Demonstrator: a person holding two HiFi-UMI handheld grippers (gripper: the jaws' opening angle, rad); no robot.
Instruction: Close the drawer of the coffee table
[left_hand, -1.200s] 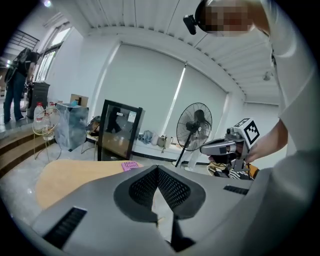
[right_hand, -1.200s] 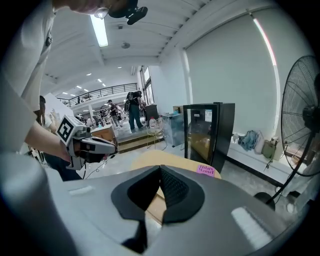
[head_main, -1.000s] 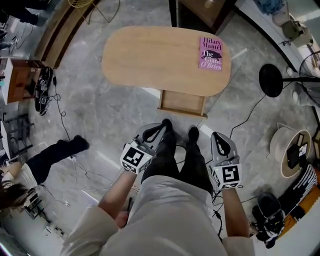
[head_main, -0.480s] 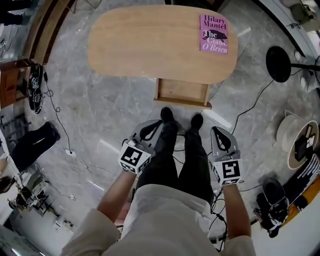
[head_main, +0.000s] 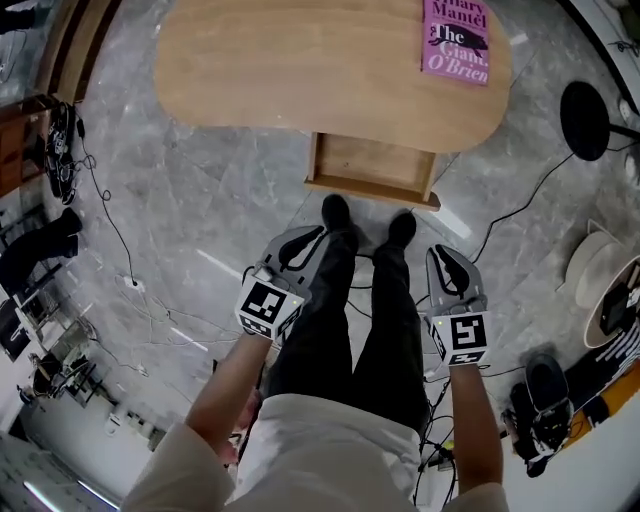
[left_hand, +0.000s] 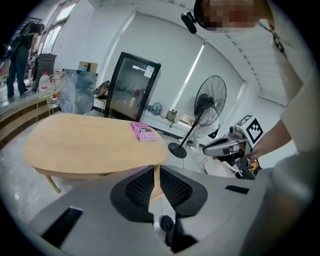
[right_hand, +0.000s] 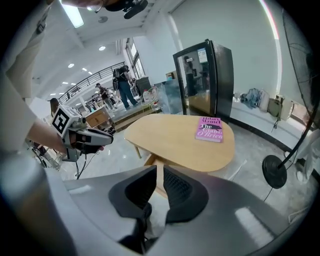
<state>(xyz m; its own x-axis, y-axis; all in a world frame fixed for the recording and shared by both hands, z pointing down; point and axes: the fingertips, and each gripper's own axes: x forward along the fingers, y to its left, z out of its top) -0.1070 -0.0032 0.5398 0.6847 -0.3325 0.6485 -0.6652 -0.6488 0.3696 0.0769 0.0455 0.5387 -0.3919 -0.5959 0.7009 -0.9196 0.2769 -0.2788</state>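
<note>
While the drawer (head_main: 372, 170) stands pulled out from the surface (head_main: 290, 70), no closing is done.
Left gripper (head_main: 318, 234), fingers just parting a crack on nothing, hangs beside the legs, apart from the drawer's front; right gripper (head_main: 440, 252) likewise, fingers just cracked open and empty. The whole push remains, by my reading.

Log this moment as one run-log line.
phase: pre-contact | drawer: pulled out of coffee table, untouched | left gripper: jaws just opened a crack, empty | right gripper: jaws just opened a crack, empty
</note>
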